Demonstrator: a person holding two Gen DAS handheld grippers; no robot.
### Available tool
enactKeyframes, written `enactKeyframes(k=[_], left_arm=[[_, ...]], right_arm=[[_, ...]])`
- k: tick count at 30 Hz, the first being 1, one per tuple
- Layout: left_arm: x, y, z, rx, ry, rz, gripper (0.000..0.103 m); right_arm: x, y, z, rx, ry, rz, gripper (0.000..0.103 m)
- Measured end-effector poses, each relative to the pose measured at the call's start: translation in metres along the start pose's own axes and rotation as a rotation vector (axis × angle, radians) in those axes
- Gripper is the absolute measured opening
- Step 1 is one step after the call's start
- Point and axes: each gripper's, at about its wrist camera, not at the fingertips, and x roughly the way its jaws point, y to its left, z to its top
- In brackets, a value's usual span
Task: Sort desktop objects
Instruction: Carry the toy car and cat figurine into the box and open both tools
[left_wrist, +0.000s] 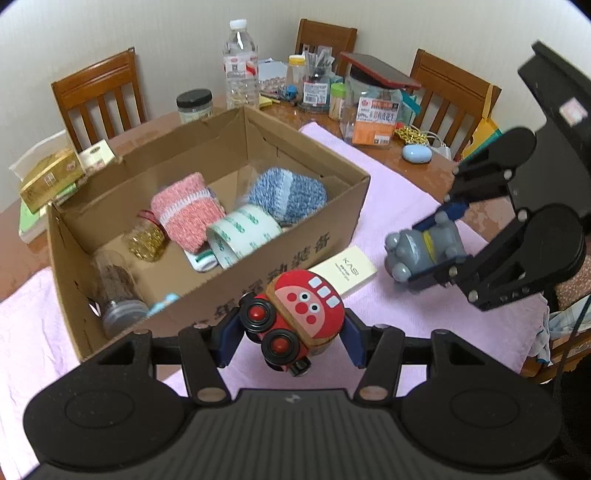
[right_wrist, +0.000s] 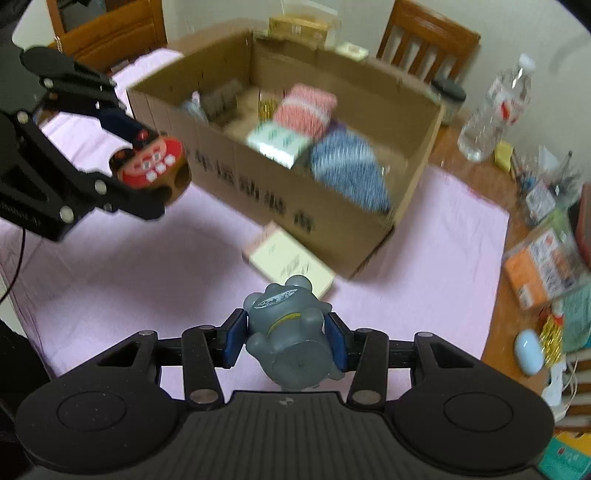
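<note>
Two toys are held clear of the surface, one per gripper: a red toy train (left_wrist: 295, 314) is pinched by the jaws of the left gripper (left_wrist: 291, 334), and a grey figure (right_wrist: 290, 336) by those of the right gripper (right_wrist: 286, 341). A cardboard box (left_wrist: 354, 184) lies just beyond both, on the far side, nearer the left gripper. Inside are counted two knitted pouches, one tape roll and two jars. One cream notepad (left_wrist: 347, 271) is left outside, against the box's near wall.

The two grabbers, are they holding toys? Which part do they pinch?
Yes, both. The left gripper pinches the red toy train by its two sides. The right gripper pinches the grey animal toy across its body.
</note>
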Motion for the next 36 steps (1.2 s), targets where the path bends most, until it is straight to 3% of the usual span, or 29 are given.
enactKeyframes(k=[18,34,36], left_arm=[[-0.028,0.036,0.035,-0.020,-0.084,0.092,0.056],[0.010,0.081,0.040,-0.078,-0.046,0.145,0.056],[0.013,0.084,0.040,-0.086,-0.043,0.155,0.064]], right_arm=[[-0.046,0.001,0.068,-0.119,-0.187,-0.048,0.051],[-0.038,0.004,0.097,-0.129,-0.215,-0.038,0.051],[-0.035,0.004,0.101,-0.127,-0.216,-0.036,0.051]])
